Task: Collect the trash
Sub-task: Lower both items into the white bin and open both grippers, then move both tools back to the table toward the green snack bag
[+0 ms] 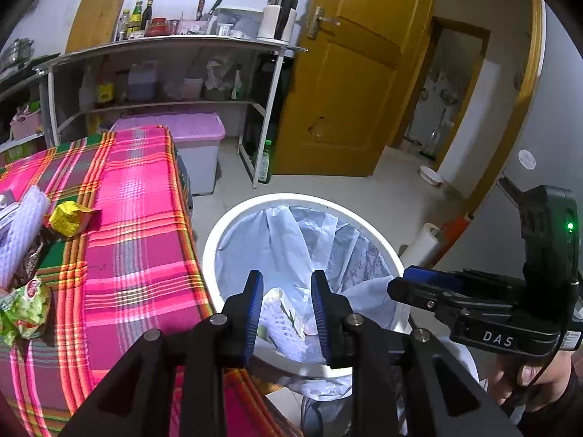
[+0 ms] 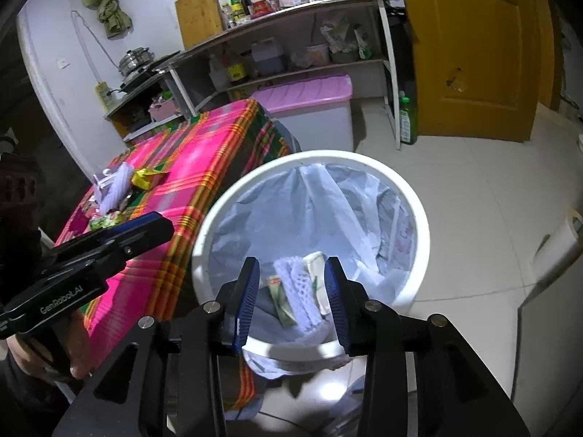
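- left gripper (image 1: 287,307) hangs over the bin, jaws apart, nothing between them
- right gripper (image 2: 291,298) is the same: jaws apart and empty above the bin mouth, probably the drop spot
- white bin (image 2: 419,218) sits right beside the table so trash goes straight in; foam net (image 2: 300,291) and wrappers lie inside
- yellow wrapper (image 1: 69,218) and green packet (image 1: 25,306) wait on the plaid tablecloth (image 1: 138,218)

A desk (image 1: 138,218) draped in a pink, green and orange plaid cloth carries a cluster of litter at its left side: a white foam net sleeve (image 1: 22,229), a crumpled yellow wrapper (image 1: 71,218) just right of it, and nearer, a green snack wrapper (image 1: 23,309). The tiled floor (image 1: 393,178) carries a white bin (image 1: 233,225) just right of the desk.
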Motion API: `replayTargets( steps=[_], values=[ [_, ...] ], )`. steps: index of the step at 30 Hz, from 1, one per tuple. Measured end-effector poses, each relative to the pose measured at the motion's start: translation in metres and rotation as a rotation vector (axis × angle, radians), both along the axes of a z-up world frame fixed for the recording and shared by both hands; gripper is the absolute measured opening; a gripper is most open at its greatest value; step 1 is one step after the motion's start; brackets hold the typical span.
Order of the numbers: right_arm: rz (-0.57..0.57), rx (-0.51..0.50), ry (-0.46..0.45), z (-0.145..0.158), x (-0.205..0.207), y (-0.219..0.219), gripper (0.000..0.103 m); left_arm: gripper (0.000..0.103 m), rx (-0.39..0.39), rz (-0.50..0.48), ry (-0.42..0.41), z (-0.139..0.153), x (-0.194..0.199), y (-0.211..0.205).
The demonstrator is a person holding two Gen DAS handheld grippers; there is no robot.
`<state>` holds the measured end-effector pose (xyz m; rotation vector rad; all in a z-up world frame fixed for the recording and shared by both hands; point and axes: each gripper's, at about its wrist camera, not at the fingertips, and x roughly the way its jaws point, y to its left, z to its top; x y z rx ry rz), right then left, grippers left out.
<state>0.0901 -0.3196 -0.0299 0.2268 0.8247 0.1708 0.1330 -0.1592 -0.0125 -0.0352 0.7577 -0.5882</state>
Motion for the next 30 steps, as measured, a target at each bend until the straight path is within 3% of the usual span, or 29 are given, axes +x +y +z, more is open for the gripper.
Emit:
replayTargets(
  steps=[9,30],
  values=[
    [0.058,-0.011,-0.087,0.023,-0.011,0.023,0.038,0.032,-0.009,0.074,-0.042,0.017,-0.021,0.03],
    [0.255,0.002,-0.137,0.036,-0.017,0.098,0.038,0.035,0.017,0.299,-0.099,0.029,-0.066,0.125]
  ],
)
